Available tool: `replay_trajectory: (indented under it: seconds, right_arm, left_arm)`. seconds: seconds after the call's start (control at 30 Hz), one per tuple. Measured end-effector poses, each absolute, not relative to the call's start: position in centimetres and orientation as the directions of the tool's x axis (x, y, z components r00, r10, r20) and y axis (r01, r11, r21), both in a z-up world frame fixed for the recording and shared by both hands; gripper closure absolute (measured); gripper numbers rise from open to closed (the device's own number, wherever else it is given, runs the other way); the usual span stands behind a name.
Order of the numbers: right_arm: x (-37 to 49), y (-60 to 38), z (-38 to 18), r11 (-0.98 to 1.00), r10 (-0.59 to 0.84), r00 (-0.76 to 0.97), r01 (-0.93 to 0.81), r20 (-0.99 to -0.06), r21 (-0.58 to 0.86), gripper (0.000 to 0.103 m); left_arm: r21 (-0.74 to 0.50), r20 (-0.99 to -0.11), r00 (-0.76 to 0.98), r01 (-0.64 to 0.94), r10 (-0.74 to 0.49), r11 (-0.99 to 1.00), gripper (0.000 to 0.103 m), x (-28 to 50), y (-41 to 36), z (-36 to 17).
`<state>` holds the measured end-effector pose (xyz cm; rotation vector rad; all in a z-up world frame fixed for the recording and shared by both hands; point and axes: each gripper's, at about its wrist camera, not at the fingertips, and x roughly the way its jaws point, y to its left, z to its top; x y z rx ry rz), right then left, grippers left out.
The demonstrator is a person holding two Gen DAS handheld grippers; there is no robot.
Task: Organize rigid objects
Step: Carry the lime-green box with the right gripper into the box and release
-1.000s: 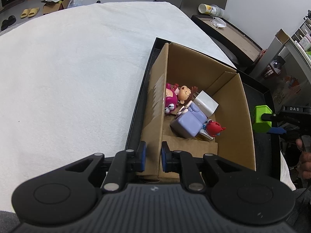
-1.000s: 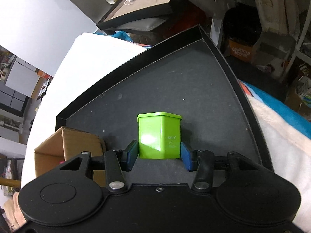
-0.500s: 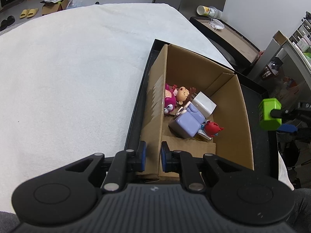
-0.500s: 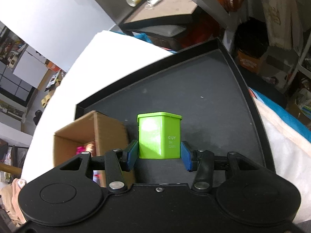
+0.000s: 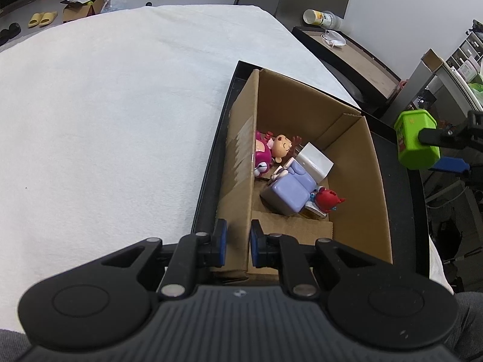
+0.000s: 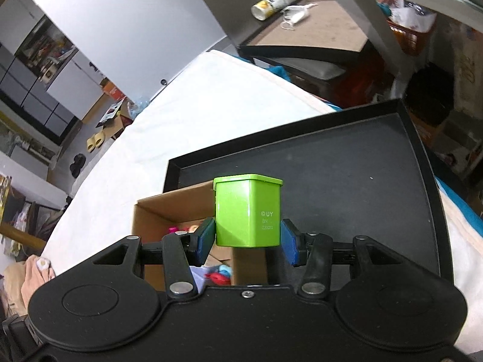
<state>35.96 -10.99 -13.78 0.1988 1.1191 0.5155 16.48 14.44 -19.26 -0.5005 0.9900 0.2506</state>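
Note:
My right gripper (image 6: 248, 241) is shut on a green square tin (image 6: 248, 211) and holds it in the air over the black tray (image 6: 347, 166), near the right wall of the cardboard box (image 6: 169, 208). From the left wrist view the green tin (image 5: 415, 140) hangs just right of the box (image 5: 356, 157). My left gripper (image 5: 236, 242) is shut on the box's near-left wall. Inside lie a pink toy (image 5: 262, 158), a doll head (image 5: 282, 147), a white cube (image 5: 315, 161), a lilac block (image 5: 288, 193) and a red figure (image 5: 327, 199).
The tray (image 5: 401, 211) rests on a white cloth-covered surface (image 5: 105, 114). Behind stand a low dark table (image 5: 356, 57) with a lying can (image 5: 321, 18), shelving at right, and slippers (image 5: 42, 18) on the floor at far left.
My right gripper has lifted the green tin off the tray and carried it up toward the box. The left gripper and the box have stayed put.

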Motion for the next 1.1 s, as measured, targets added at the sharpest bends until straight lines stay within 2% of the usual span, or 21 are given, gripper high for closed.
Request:
replay_trajectory:
  seconds: [0.47, 1.1]
  right_arm:
    - [33.9, -5.8, -13.5, 0.830, 0.516, 0.267, -0.392, -0.814, 0.397, 0.057]
    - [31.0, -0.5, -16.9, 0.797, 0.515, 0.106, -0.424, -0.850, 0.430, 0.056]
  left_arm:
    - [-0.313, -0.841, 0.540, -0.421, -0.043, 0.851, 0.088, 16.3, 14.9, -19.4]
    - [-0.331, -0.836, 0.546, -0.414, -0.059, 0.848, 0.088, 16.2, 15.1, -19.5]
